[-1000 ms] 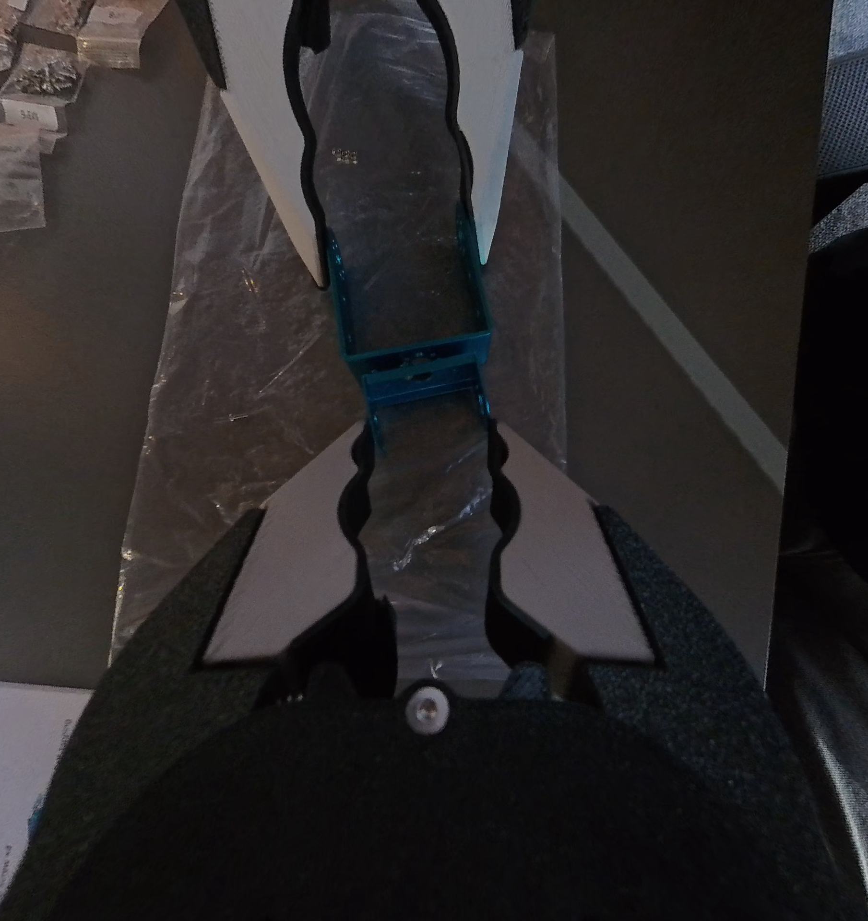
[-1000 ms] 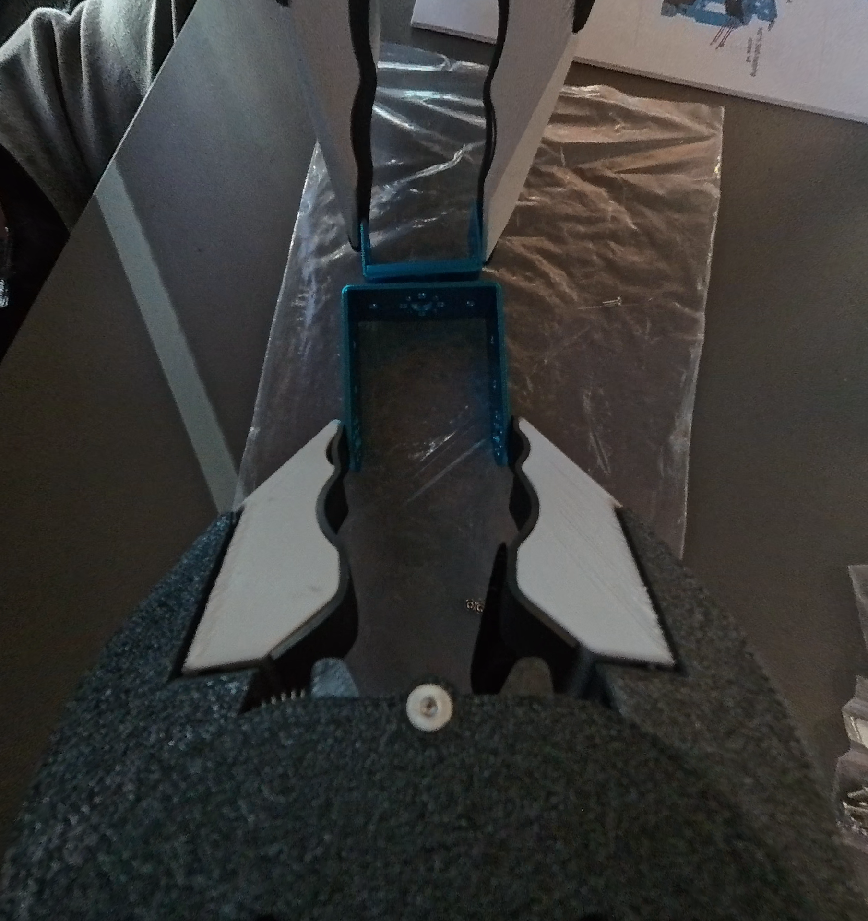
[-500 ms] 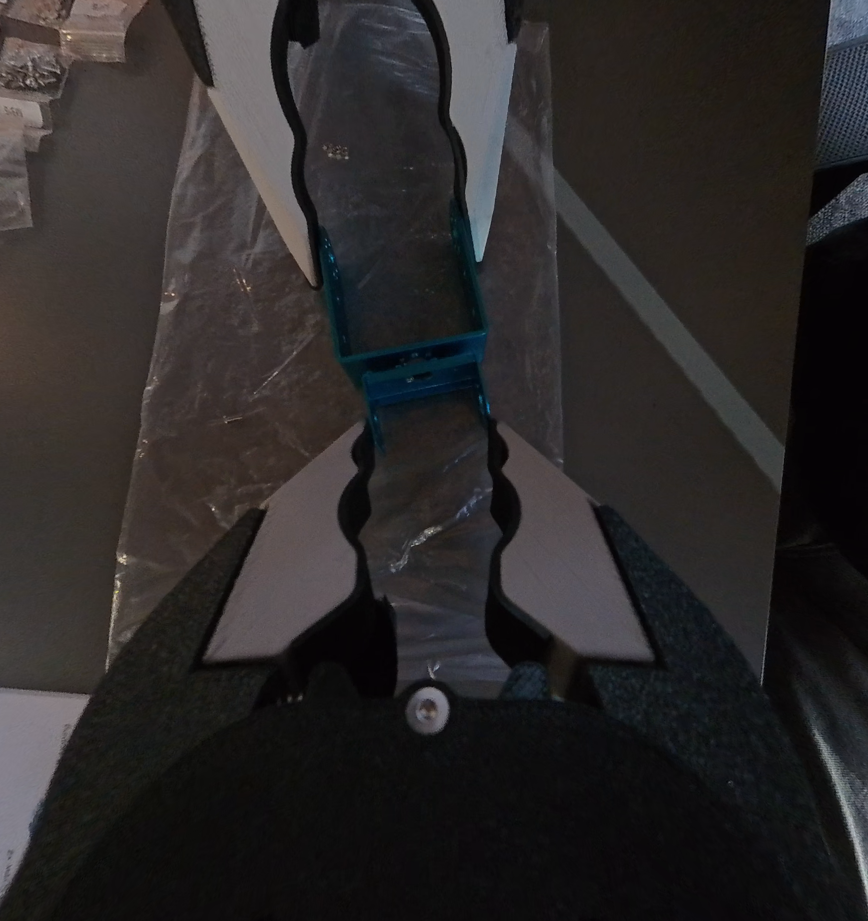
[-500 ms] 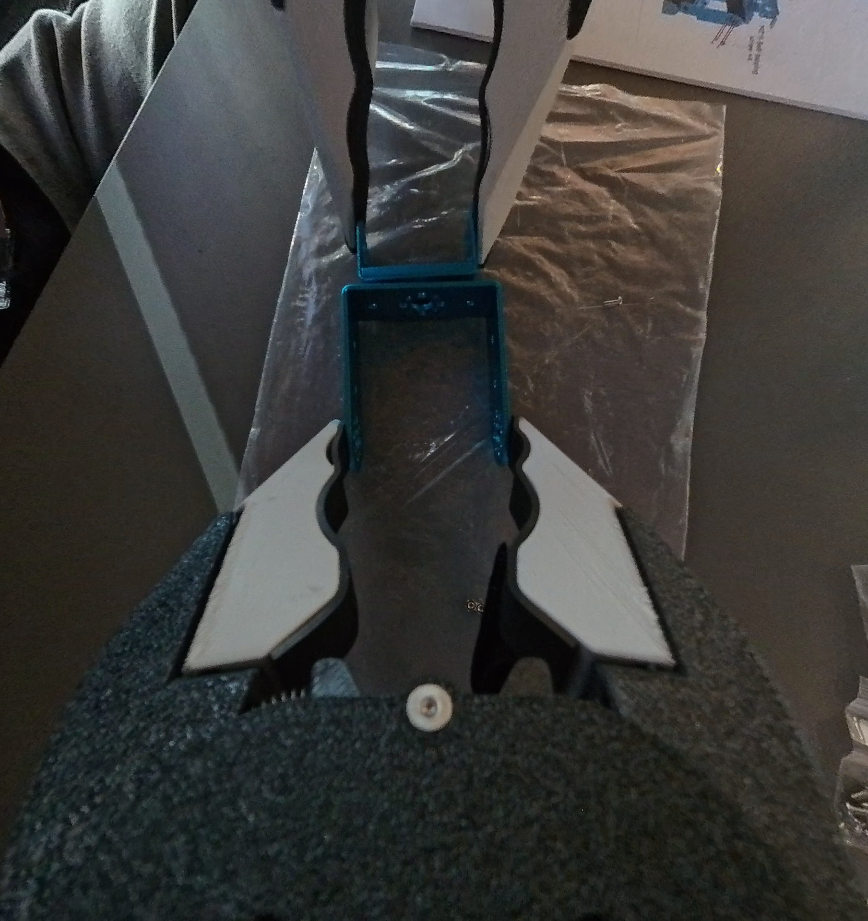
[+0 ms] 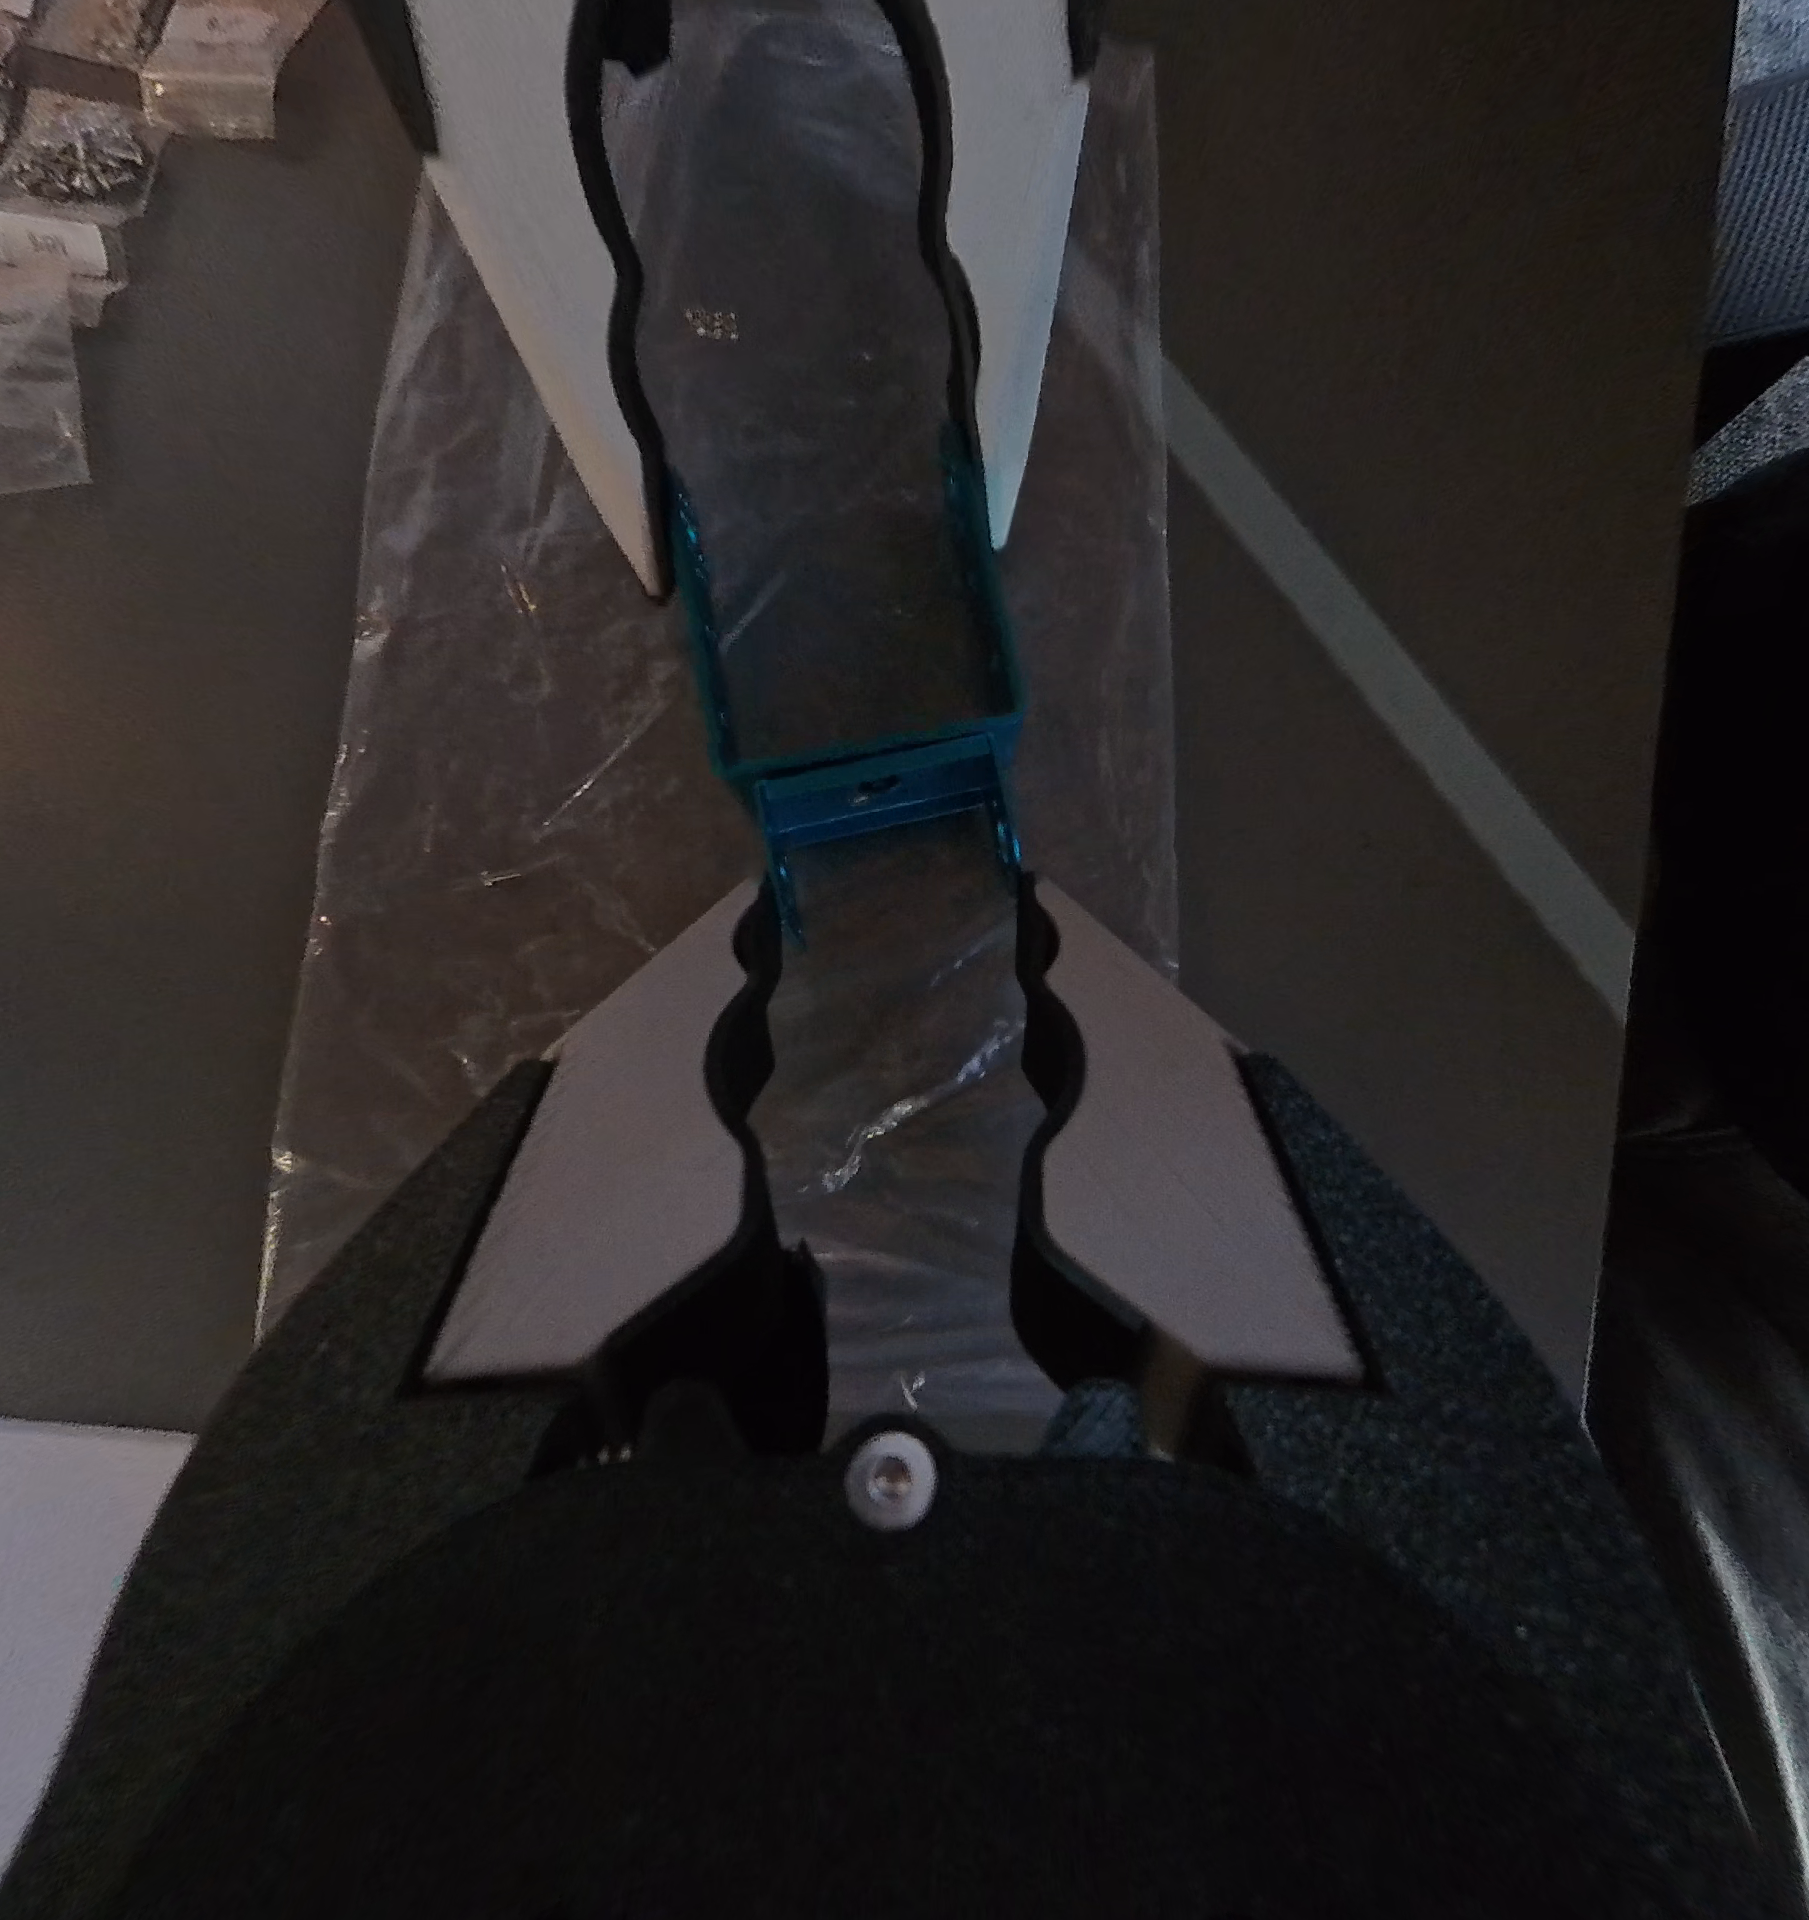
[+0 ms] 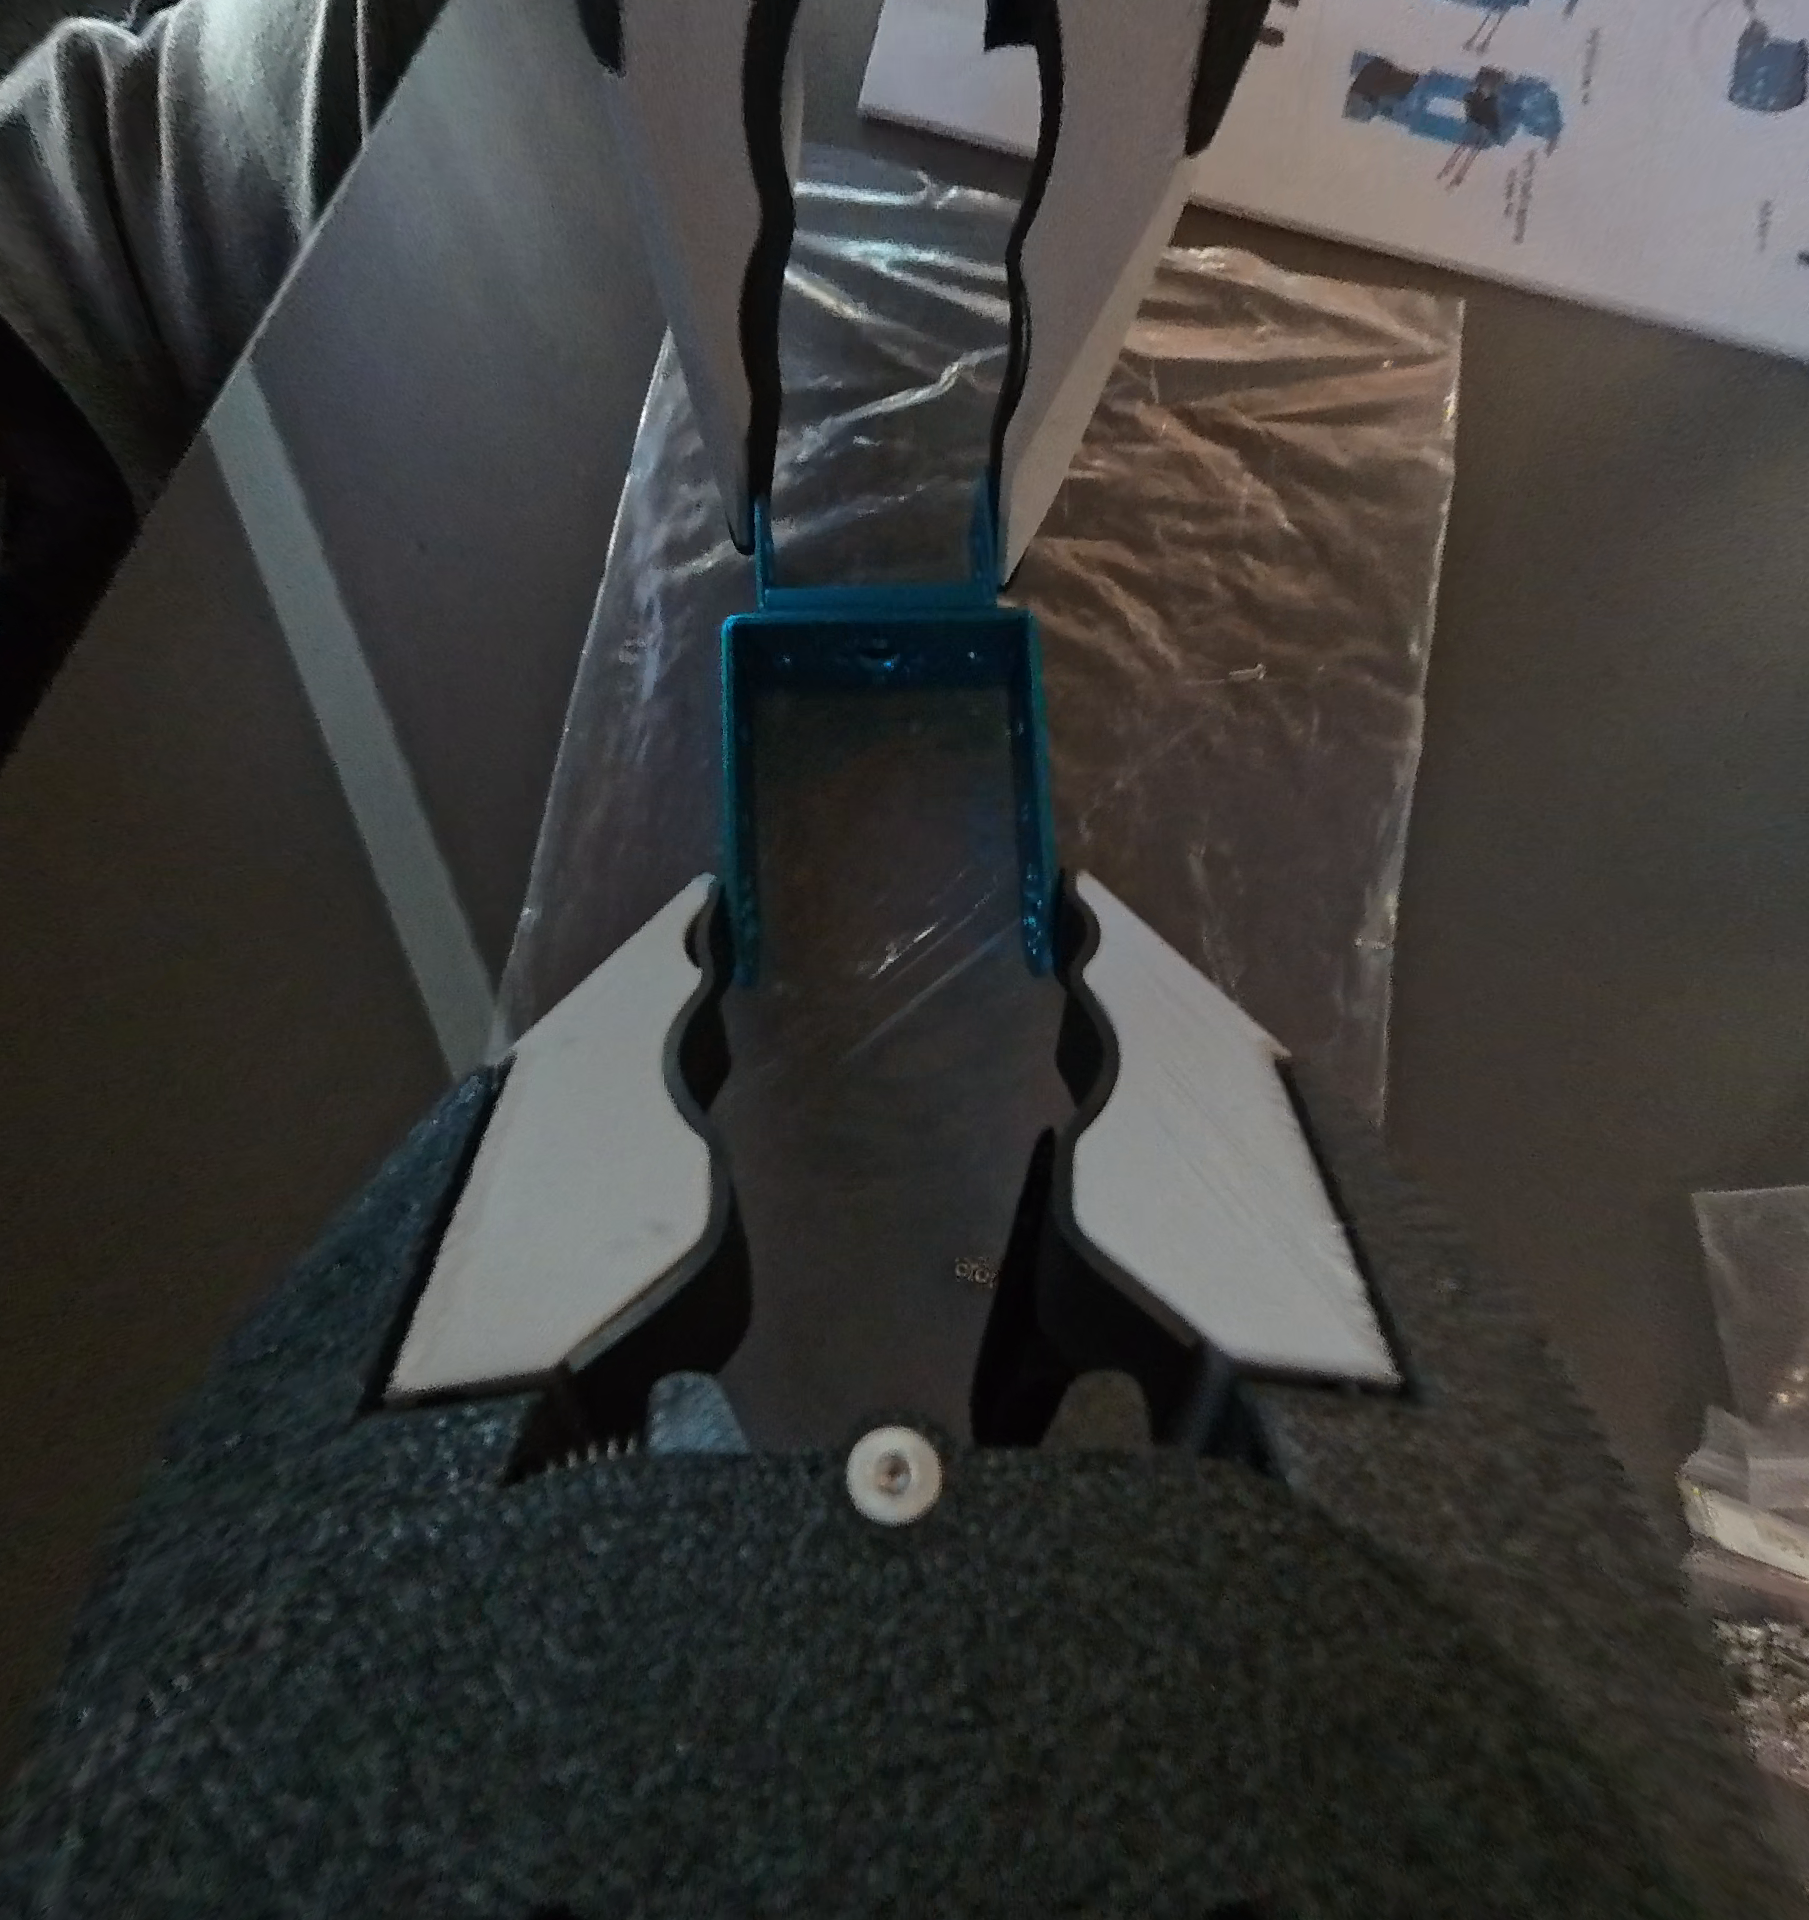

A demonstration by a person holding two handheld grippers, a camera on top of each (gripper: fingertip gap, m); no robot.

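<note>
Two blue metal U-brackets meet base to base above a clear plastic bag [image 5: 526, 727] on the dark table. My left gripper [image 5: 900, 914] is shut on the legs of the small bracket [image 5: 874, 805]. My right gripper [image 6: 892, 914] is shut on the legs of the larger bracket [image 6: 879, 655]. In the left wrist view the right gripper [image 5: 832, 561] comes in from the top, holding the larger bracket [image 5: 999, 623]. In the right wrist view the left gripper [image 6: 879, 540] comes in from the top with the small bracket [image 6: 869, 597]. The bases touch or nearly touch.
Bags of screws lie at the far left [image 5: 48, 208] and by the right gripper [image 6: 1773, 1455]. A printed sheet [image 6: 1502, 125] lies behind the plastic bag [image 6: 1243, 582]. A loose screw [image 6: 1243, 673] and tiny nuts [image 5: 713, 324] lie there. The table edge [image 6: 339, 623] and a sleeve [image 6: 100, 156] are to the left. The tips of one gripper are about 7 cm away from the tips of the other.
Both grippers have only wobbled slightly. The two brackets stay held base to base, the small one a touch closer against the larger one.
</note>
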